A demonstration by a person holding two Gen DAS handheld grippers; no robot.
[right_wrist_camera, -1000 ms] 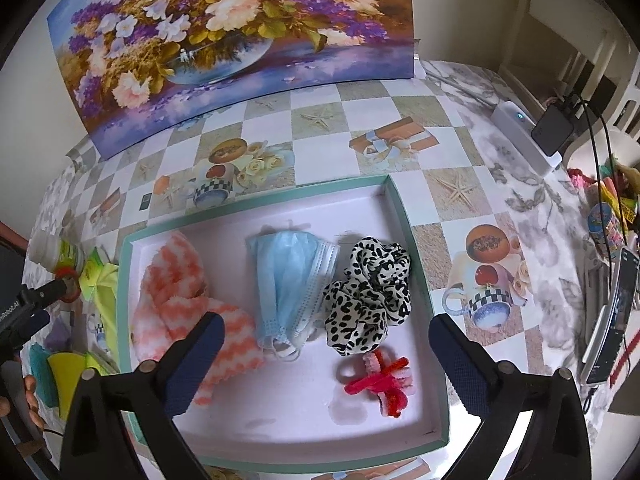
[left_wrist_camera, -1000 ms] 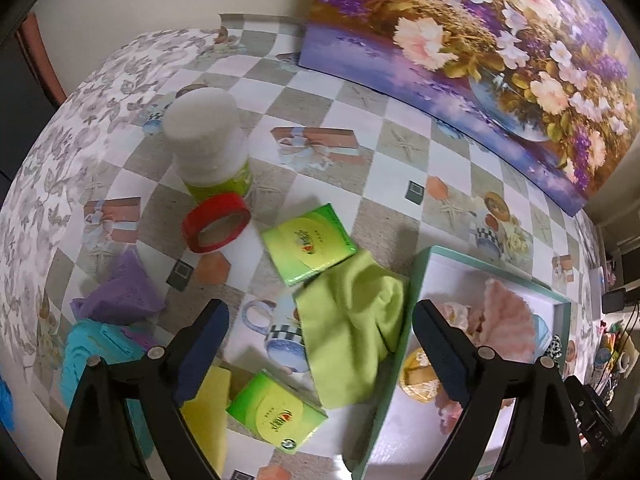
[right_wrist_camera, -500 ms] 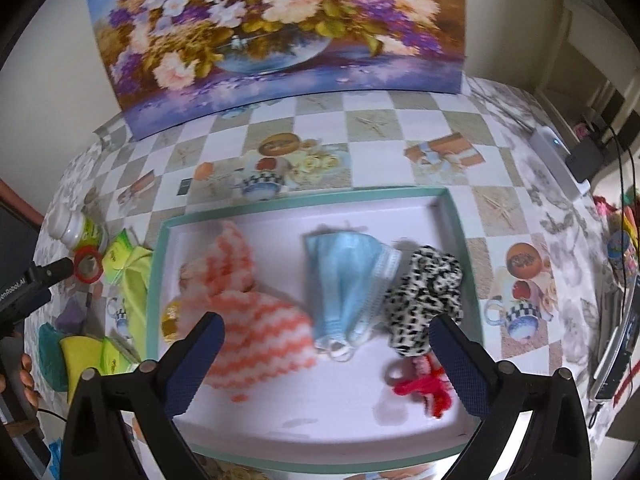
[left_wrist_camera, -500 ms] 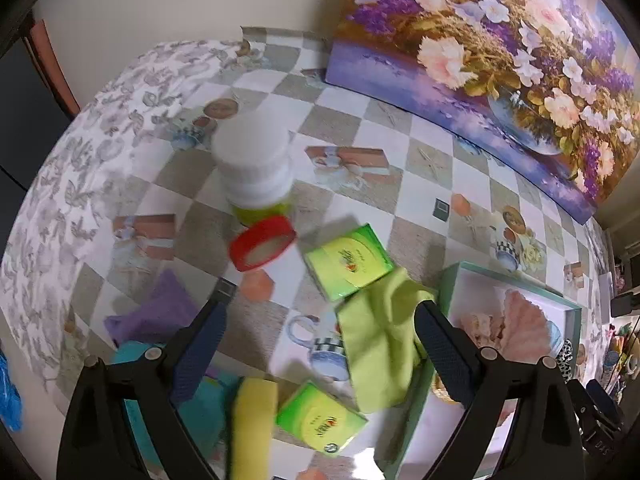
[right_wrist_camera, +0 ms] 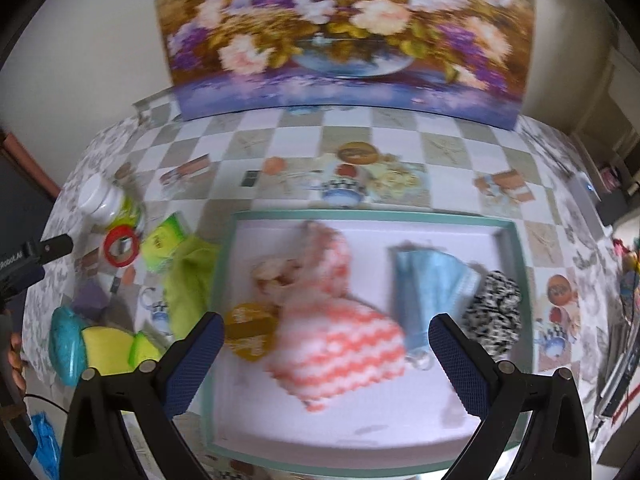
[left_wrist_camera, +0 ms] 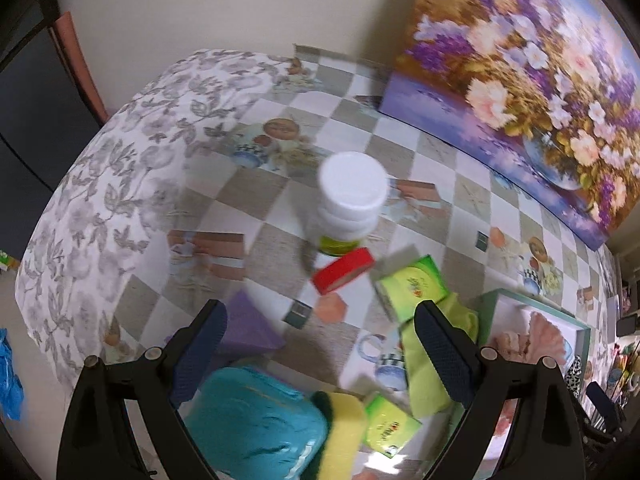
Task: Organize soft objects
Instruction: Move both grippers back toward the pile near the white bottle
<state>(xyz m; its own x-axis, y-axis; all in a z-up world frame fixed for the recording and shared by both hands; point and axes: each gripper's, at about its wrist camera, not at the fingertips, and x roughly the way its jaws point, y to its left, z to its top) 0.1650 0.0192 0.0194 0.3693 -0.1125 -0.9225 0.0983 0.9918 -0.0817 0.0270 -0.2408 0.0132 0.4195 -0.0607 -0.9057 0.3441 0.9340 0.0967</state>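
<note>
My left gripper is open and empty above the table's left end. Below it lie a purple cloth, a teal cloth, a yellow sponge and a lime green cloth. My right gripper is open and empty over the green-rimmed tray. In the tray lie a pink-and-white striped cloth, a blue face mask and a leopard-print scrunchie. The lime cloth, teal cloth and sponge lie left of the tray.
A white-capped bottle, a red tape roll and two green tissue packs stand among the cloths. A flower painting leans against the back wall. A round yellow item lies in the tray's left end.
Both views have swung. The left gripper has drawn back toward the table's left end, bringing the teal cloth and sponge under it. The right gripper has shifted left over the striped cloth.
</note>
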